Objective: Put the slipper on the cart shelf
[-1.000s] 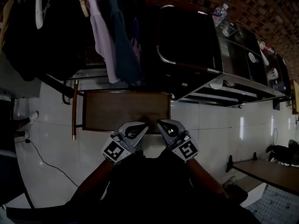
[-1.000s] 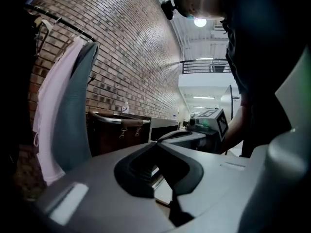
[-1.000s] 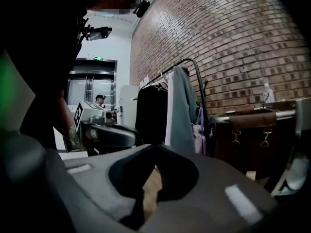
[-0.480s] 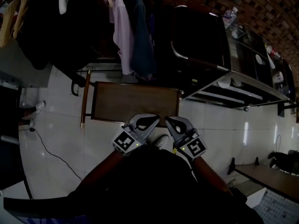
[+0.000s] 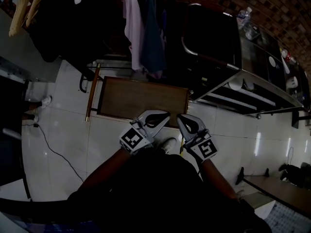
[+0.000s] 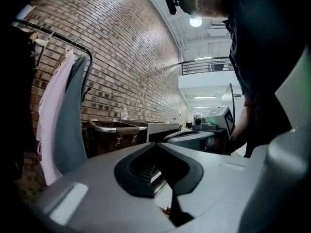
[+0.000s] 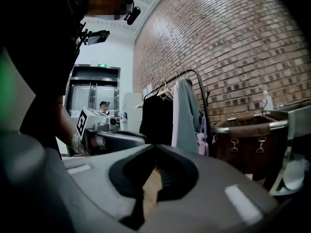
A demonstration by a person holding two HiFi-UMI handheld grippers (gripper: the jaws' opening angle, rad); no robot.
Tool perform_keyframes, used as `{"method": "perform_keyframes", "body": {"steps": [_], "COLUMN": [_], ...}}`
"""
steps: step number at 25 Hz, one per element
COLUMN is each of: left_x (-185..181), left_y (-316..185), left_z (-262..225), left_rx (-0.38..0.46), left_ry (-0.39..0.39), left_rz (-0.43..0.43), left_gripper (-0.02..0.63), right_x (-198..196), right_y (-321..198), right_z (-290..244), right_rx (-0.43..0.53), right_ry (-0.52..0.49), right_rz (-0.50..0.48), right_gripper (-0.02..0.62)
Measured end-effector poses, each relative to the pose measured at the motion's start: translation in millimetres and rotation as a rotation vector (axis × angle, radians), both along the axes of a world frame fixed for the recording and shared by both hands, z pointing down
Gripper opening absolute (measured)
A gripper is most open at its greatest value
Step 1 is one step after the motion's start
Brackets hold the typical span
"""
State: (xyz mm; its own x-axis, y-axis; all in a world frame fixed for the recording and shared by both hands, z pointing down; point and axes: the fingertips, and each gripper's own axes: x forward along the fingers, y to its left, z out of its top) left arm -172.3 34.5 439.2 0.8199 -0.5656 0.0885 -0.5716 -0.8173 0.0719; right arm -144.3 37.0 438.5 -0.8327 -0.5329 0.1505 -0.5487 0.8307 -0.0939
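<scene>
Both grippers are held close to my body, side by side, over the white tile floor. My left gripper point(image 5: 163, 114) is shut with nothing between its jaws; in the left gripper view its tips point(image 6: 156, 144) meet. My right gripper point(image 5: 181, 116) is also shut and empty, tips point(image 7: 156, 145) together. Just ahead of them lies a low brown wooden cart deck point(image 5: 131, 96) with a handle bar point(image 5: 90, 93) on its left. I see no slipper in any view. A white shoe point(image 5: 169, 144) shows below the grippers.
A clothes rack with hanging garments point(image 5: 141, 28) stands behind the deck. A dark canvas bin cart point(image 5: 209, 38) and a steel shelf unit point(image 5: 252, 89) are at the right. A cable point(image 5: 53, 152) runs over the floor at left. A person stands in the distance point(image 7: 103, 106).
The view has shifted forward and left: the wooden deck and bin cart sit further right and lower. Both grippers stayed shut and together. The white shoe has come into view.
</scene>
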Motion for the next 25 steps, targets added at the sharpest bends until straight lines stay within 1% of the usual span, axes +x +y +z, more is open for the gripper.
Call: {"method": "perform_keyframes", "body": {"steps": [3,8,13,18,25], "left_x": [3.9,10.4,8.7,8.6,9.1], "left_y": [6.1,11.2,15.4,15.9,16.6], "left_z": [-7.1,-14.5,-8.7,-14.8,-9.0], "left_rx": [0.003,-0.023,0.004,-0.025,-0.041], "left_ry": [-0.001,0.01,0.002,0.019,0.027], "left_rz": [-0.009,-0.024,-0.017,-0.019,-0.009], "left_gripper": [0.003,0.003,0.003,0.003,0.003], "right_x": [0.5,3.0,1.2,1.2,-0.3], "right_y": [3.9,6.7,8.6,10.6,12.3], "right_z": [-4.9,-12.4,-15.1,-15.3,-11.8], "right_rx": [0.004,0.013,0.026,0.023,0.02], "right_ry": [-0.01,-0.015,-0.02,-0.012,-0.007], "right_rz": [-0.01,-0.01,-0.007,-0.002,0.002], "right_gripper": [0.0,0.0,0.0,0.0,0.0]}}
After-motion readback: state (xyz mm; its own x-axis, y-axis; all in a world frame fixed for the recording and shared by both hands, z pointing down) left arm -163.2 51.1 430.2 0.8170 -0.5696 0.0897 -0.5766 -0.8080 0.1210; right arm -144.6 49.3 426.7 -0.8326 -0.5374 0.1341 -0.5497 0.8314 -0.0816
